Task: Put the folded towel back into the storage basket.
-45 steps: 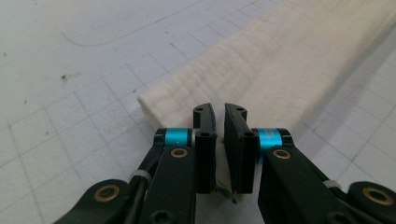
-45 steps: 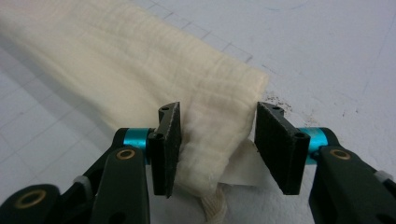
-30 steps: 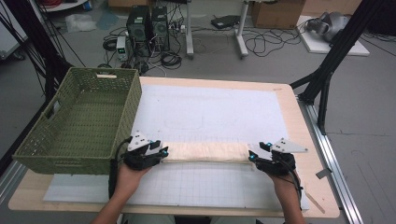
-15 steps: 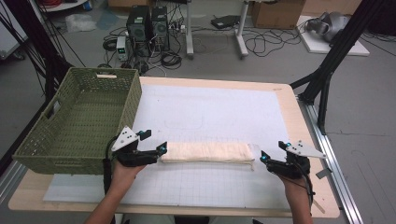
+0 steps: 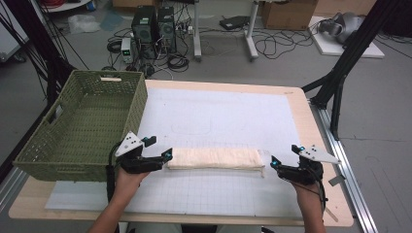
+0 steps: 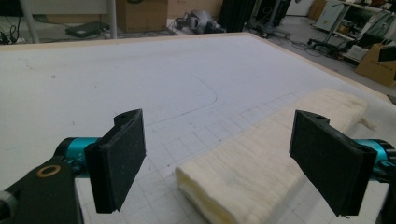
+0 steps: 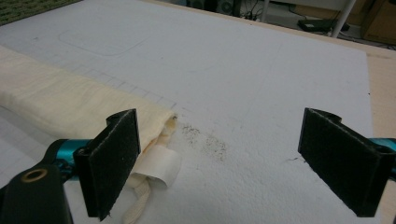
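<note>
Cream-coloured folded cloth [image 5: 215, 159], rolled or folded into a long narrow strip, lies flat on the white gridded mat [image 5: 218, 121] that covers the pale wooden table [image 5: 318, 145]. It runs parallel to the table's near edge, in the near half of the mat and roughly midway between the left and right edges.

At its left end sits the left gripper [image 5: 167, 156], black with teal tips, held low in the person's left hand [image 5: 127, 180]. Its jaws have just been opening and now stand wide apart; in the left gripper view the end of the cloth [image 6: 261, 158] lies between them, with neither pad pressing on it.

Off the cloth's right end, a little apart from it, is the right gripper [image 5: 273, 163], held in the person's right hand [image 5: 305, 187] near the table's right edge. Its jaws have also just been opening and stand wide, holding nothing. In the right gripper view the cloth's end [image 7: 70, 105], with a white label [image 7: 156, 164] curling out of it, lies just beside the left-hand pad, while bare mat shows between the pads.

An olive-green woven basket [image 5: 82, 126] stands on the table's left edge, overhanging it, close behind the left gripper.
</note>
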A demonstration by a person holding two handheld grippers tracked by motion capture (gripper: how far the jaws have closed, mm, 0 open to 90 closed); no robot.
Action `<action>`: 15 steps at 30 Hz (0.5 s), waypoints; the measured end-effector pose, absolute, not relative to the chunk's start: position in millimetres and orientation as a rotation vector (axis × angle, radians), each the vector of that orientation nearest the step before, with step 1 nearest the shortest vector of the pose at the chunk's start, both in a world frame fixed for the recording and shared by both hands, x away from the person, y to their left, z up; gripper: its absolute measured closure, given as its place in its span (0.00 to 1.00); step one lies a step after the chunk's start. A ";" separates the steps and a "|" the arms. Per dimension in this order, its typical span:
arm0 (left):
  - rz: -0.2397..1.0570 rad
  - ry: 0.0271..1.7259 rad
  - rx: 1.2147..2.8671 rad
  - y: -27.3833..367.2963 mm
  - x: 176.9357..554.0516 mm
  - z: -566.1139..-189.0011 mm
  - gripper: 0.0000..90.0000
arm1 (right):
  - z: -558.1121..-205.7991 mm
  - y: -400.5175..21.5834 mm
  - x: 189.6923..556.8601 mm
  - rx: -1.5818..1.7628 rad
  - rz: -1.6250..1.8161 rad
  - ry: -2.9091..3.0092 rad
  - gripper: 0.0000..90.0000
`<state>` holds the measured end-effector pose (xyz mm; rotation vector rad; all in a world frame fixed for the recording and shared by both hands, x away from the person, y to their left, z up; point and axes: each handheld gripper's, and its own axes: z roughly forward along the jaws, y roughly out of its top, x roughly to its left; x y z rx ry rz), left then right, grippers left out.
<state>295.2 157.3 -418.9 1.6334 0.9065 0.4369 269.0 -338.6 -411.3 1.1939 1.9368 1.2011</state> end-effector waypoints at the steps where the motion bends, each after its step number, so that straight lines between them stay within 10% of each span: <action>1: 0.435 0.911 1.633 157.9 295.4 -418.9 0.21 | -412.2 -338.8 269.6 1.198 1.199 1.940 0.14; 15: 0.376 0.985 1.661 156.6 299.1 -425.5 0.21 | -416.4 -336.8 273.3 1.198 1.181 1.966 0.14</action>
